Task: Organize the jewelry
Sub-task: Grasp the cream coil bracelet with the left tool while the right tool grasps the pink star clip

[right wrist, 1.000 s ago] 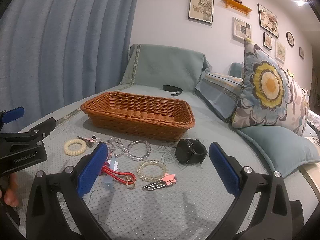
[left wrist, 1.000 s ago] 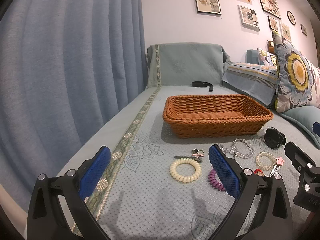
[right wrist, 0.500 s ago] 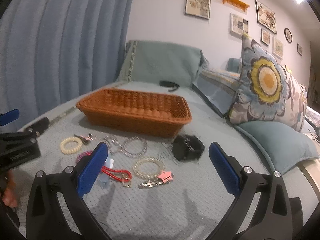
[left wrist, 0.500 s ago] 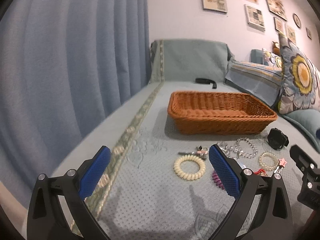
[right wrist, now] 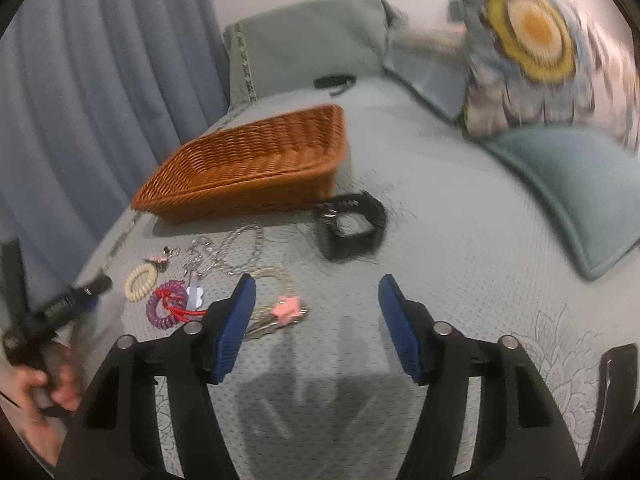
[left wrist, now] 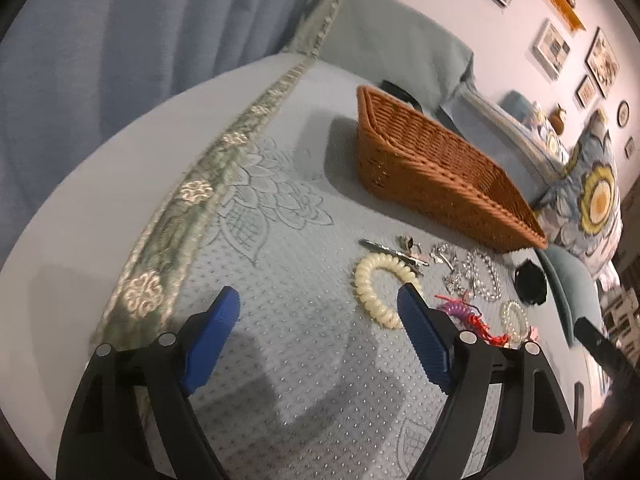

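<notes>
A brown wicker basket (left wrist: 440, 164) (right wrist: 256, 168) stands empty on the bed. In front of it lie a cream coil bracelet (left wrist: 380, 284) (right wrist: 139, 278), a purple coil band (right wrist: 162, 308), a red cord (right wrist: 184, 312), clear bead bracelets (left wrist: 480, 276), a pink star clip (right wrist: 286, 308) and a black watch (right wrist: 352, 224). My left gripper (left wrist: 320, 308) is open and empty just left of the cream bracelet. My right gripper (right wrist: 316, 292) is open and empty above the bed, right of the star clip.
A blue curtain (left wrist: 120, 40) hangs on the left. Flowered and teal pillows (right wrist: 560, 120) lie on the right. A black strap (right wrist: 334, 80) lies behind the basket. The left gripper's body and the hand holding it (right wrist: 44, 360) show at the right wrist view's left edge.
Both grippers have tilted and dropped closer to the bed and the jewelry. Both stay open and empty. No item has moved.
</notes>
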### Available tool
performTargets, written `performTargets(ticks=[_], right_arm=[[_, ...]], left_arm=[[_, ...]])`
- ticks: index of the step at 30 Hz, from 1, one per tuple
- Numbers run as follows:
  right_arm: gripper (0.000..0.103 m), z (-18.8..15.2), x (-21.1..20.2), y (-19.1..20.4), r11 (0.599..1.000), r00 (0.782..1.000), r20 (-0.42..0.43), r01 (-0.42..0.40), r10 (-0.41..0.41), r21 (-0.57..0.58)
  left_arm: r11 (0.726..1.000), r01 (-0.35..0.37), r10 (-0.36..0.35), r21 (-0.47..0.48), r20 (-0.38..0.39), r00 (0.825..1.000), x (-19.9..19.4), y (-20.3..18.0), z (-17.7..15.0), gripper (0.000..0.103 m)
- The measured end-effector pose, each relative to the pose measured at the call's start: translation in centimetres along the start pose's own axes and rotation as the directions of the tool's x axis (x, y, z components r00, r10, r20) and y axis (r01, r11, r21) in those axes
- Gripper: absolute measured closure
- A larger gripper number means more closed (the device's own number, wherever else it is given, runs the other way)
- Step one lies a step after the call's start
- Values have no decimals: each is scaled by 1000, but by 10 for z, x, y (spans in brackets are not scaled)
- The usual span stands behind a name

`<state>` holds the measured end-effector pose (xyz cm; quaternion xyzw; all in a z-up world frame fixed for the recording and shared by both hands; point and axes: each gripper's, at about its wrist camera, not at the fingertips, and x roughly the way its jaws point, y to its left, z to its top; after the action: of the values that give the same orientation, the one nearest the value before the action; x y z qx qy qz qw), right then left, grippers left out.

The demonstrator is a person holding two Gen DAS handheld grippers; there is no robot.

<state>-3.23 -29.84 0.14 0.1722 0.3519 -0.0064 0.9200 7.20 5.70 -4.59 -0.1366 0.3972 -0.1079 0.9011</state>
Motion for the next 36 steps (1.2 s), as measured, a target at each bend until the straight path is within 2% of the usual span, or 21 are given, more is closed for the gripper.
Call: performTargets(ticks=[1, 5, 9, 11, 13, 17, 20, 23, 25, 30, 33, 36], right_arm=[[52, 2, 1, -7, 1000, 1000, -12, -5, 5, 21], [60, 5, 4, -15, 998, 997, -65, -41, 43, 41], [60, -1, 11, 9, 995, 987, -130, -99, 95, -27], [67, -8, 21, 23, 992, 979, -181, -106, 92, -66], [69, -14, 30, 29, 993, 975, -215, -83, 64, -81], [70, -22, 44, 32, 997, 975, -212, -71, 60, -44], [70, -21, 50, 43, 998, 983, -184, -3, -9, -65], [70, -21, 58, 51, 988, 982, -159, 83, -104, -133], [70, -21, 63, 56, 979, 979, -150, 113, -139, -170], [71, -23, 61, 61, 958, 977, -147, 113, -155, -262], [75, -27, 54, 58, 937, 976, -164, 82, -145, -339], [78, -30, 46, 49, 935, 978, -171, 52, -119, -351]], left_arm=[[1000, -5, 5, 23, -8, 1000, 3, -3, 2, 27], [996, 25, -20, 81, -54, 998, 12, -19, 11, 55], [992, 34, -24, 124, -76, 997, 23, -23, 13, 61], [988, 16, -5, 152, -74, 997, 23, -27, 10, 65], [985, 8, 6, 174, -79, 997, 23, -31, 11, 65], [981, -6, 22, 194, -78, 997, 25, -34, 10, 65], [978, -17, 33, 208, -72, 997, 25, -36, 9, 65], [973, -35, 51, 229, -64, 997, 26, -39, 7, 64], [970, -40, 57, 240, -62, 996, 26, -41, 7, 63], [965, -46, 63, 258, -57, 996, 27, -44, 6, 61], [963, -31, 51, 269, -66, 997, 26, -43, 7, 61], [951, -12, 41, 308, -88, 995, 24, -43, 7, 64]])
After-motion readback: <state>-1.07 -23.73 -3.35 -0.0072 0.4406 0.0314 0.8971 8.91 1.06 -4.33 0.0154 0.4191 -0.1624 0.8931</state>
